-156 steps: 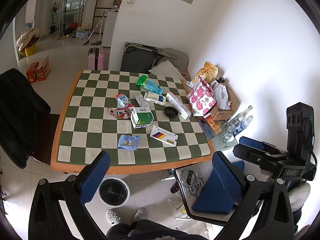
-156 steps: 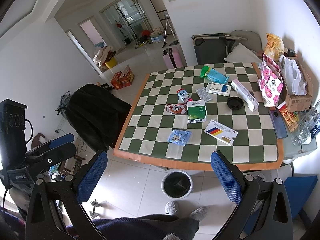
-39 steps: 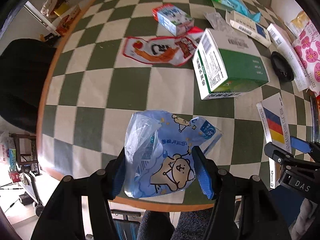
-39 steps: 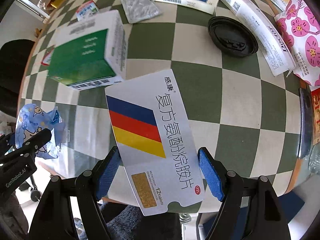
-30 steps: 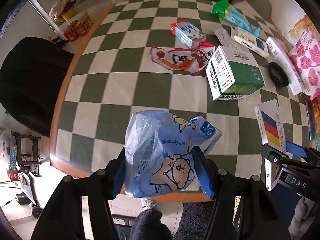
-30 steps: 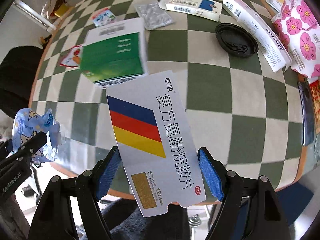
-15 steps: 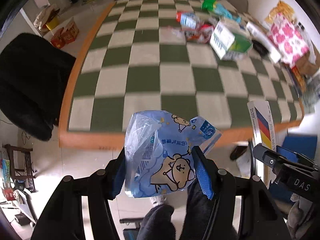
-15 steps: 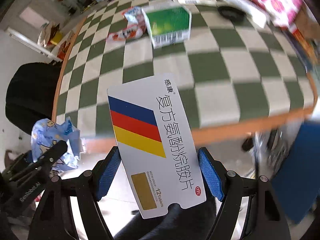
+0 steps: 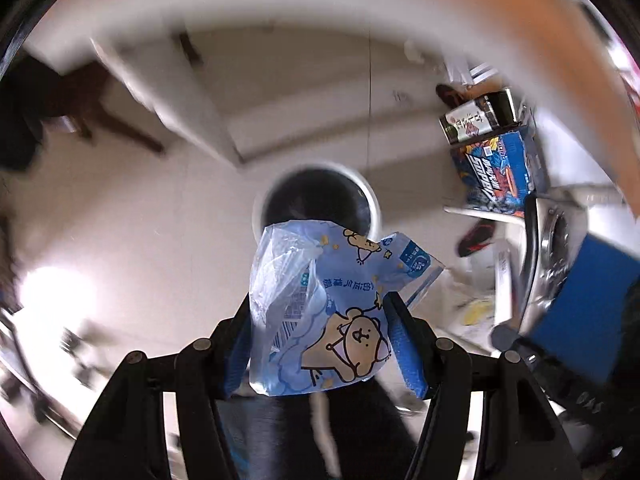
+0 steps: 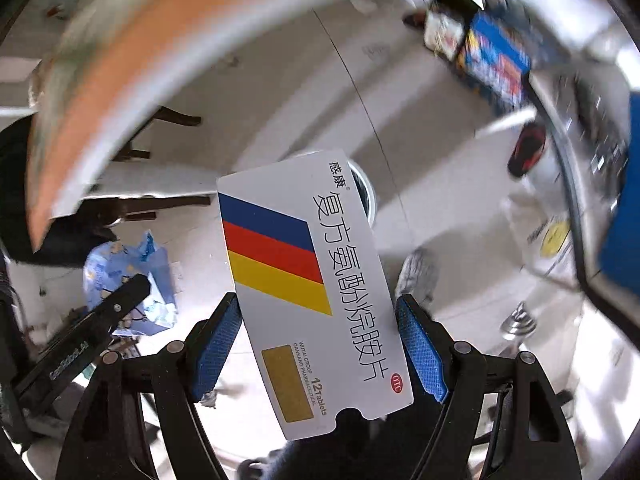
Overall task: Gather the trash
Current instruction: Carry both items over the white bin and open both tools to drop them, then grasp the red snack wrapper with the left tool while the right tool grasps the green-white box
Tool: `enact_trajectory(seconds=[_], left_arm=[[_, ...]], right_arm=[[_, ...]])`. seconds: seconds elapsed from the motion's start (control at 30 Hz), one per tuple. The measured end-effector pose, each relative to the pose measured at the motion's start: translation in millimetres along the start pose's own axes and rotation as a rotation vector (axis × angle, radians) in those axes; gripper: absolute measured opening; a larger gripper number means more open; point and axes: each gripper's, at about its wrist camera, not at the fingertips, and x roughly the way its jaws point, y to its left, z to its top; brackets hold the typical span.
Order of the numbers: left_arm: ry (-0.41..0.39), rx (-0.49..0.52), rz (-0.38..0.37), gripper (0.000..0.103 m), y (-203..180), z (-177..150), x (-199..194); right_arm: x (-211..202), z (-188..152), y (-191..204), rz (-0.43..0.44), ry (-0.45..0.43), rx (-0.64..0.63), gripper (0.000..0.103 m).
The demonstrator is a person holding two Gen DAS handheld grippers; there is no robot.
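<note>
My left gripper (image 9: 320, 344) is shut on a crumpled blue snack wrapper (image 9: 328, 308) with a cartoon bear on it, held above the floor just short of a round white-rimmed trash bin (image 9: 316, 196). My right gripper (image 10: 320, 352) is shut on a flat white medicine box (image 10: 316, 280) with blue, red and yellow stripes. The bin's rim (image 10: 366, 188) peeks out behind that box. The left gripper with the wrapper (image 10: 128, 280) also shows at the left of the right wrist view.
The table's orange edge (image 9: 560, 48) arcs overhead, blurred. A blue printed carton (image 9: 500, 172) and a can (image 9: 476, 118) stand on the floor to the right. A blue chair seat (image 9: 588, 308) and a dark chair (image 10: 60, 232) flank the bin.
Both grippers have swung down from the tabletop to below the table edge, still holding the wrapper and the medicine box. The view now faces the floor and the bin.
</note>
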Motion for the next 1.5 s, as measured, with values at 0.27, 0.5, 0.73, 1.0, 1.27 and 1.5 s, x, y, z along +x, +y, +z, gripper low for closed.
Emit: enact_trajectory(seconds=[0.27,0.5,0.73,1.0,1.27,1.5], left_arm=[[0.077,-0.142,-0.105,0.062,36.1,38.5,134.5],[0.036,-0.111,-0.021,0.100,52.2,54.6,173.7],[-0.063,0.000,0.207,0.100,57.3,38.8,155.9],[-0.054,0.065,0.285,0.100,52.4,7.6,108.8],[-0.060,0.077,0.257,0.100,31.8,-25.5,46.9],[-0.080,0.082,0.220,0.100,16.0,-52.9,-30.6]], right_arm=[[154.7,32.3,-68.5,0.126,0.095,0.192,0.080],[265.0,74.6,-73.5,0.228,0.139,0.212,0.084],[286.1,79.7,-57.7,0.071,0.107,0.072,0.103],[231.6,62.9,-27.2,-0.149,0.037,-0.105,0.103],[153.4,36.5,-6.0,-0.214,0.001,-0.165,0.103],[67.9,4.6,15.5,-0.226,-0.028,-0.193,0.103]])
